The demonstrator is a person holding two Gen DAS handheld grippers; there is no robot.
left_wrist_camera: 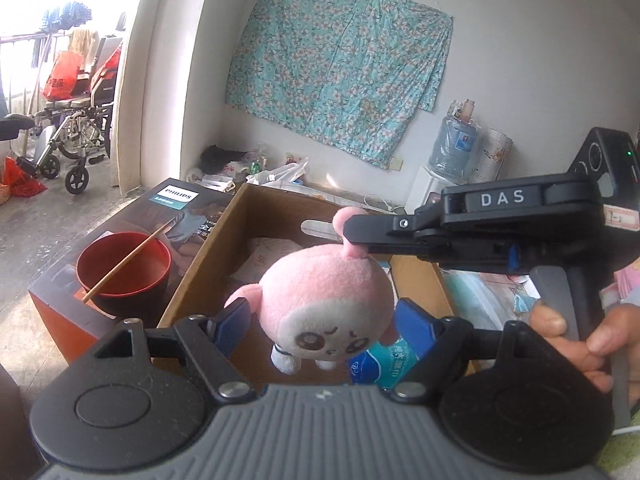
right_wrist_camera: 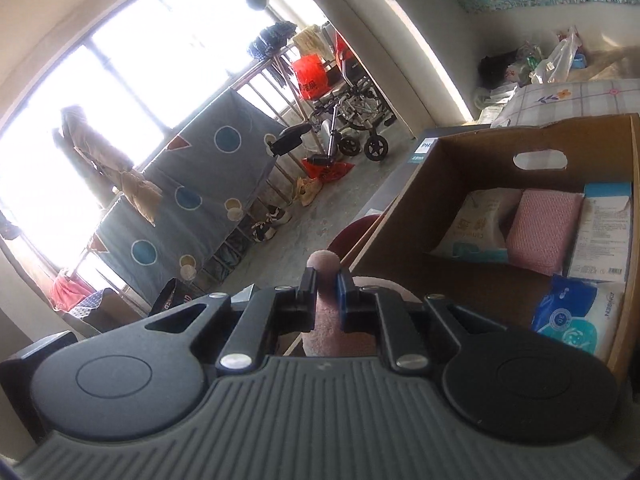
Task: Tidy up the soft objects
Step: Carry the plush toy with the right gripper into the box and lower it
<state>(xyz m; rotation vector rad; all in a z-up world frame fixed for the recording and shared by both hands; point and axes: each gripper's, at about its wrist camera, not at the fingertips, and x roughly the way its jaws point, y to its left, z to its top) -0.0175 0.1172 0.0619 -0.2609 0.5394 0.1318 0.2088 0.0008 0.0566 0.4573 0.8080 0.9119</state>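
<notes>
Right fingers (left_wrist_camera: 352, 236): shut tight on the pink toy's (left_wrist_camera: 326, 300) ear, toy hangs head-down below them, over the box (left_wrist_camera: 208, 264) | Left fingers (left_wrist_camera: 324, 330): wide open, empty, toy hangs between them.

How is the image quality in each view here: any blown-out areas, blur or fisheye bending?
Left wrist view: balcony overexposed at top left, walls bowed by the fisheye, pink plush sharp. Right wrist view: window blown out, its frame curved, cardboard box contents readable, edges softer.
</notes>
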